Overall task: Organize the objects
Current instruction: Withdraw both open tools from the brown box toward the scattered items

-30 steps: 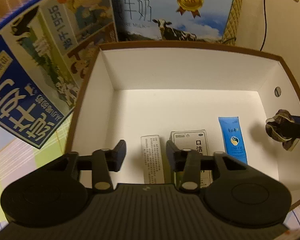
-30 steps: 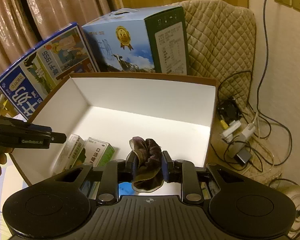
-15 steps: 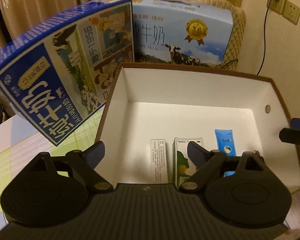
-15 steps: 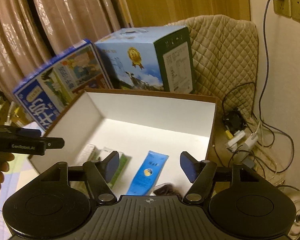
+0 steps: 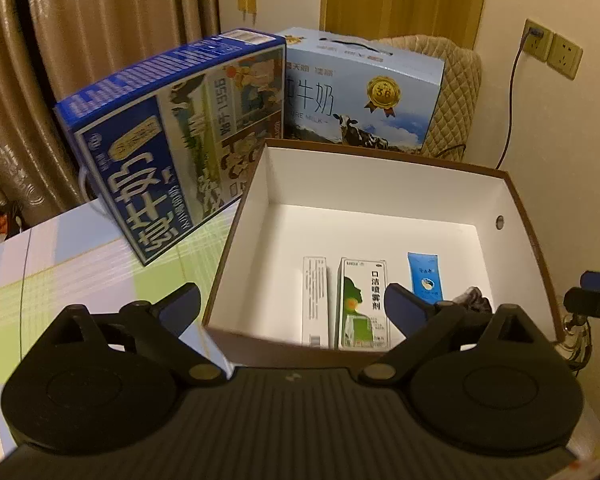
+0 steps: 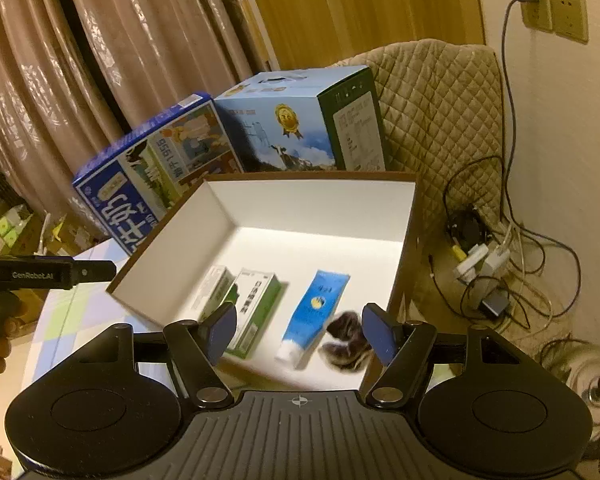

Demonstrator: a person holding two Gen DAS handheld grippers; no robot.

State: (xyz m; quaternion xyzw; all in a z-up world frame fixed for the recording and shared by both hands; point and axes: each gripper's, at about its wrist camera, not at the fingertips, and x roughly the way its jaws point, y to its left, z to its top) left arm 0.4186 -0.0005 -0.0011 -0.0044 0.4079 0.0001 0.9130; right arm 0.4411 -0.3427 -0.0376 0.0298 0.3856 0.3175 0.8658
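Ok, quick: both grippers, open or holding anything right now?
Left gripper: open, holding nothing.
Right gripper: open, empty; dark crumpled fabric scrunchie lies in the box.

Left wrist camera looks forward and down over its hand-held gripper (image 5: 292, 304) from the near-left edge of an open white-lined box (image 5: 380, 184). Right wrist camera looks down from the box's near-right side (image 6: 312, 200). Both views share the box interior and two milk cartons behind it
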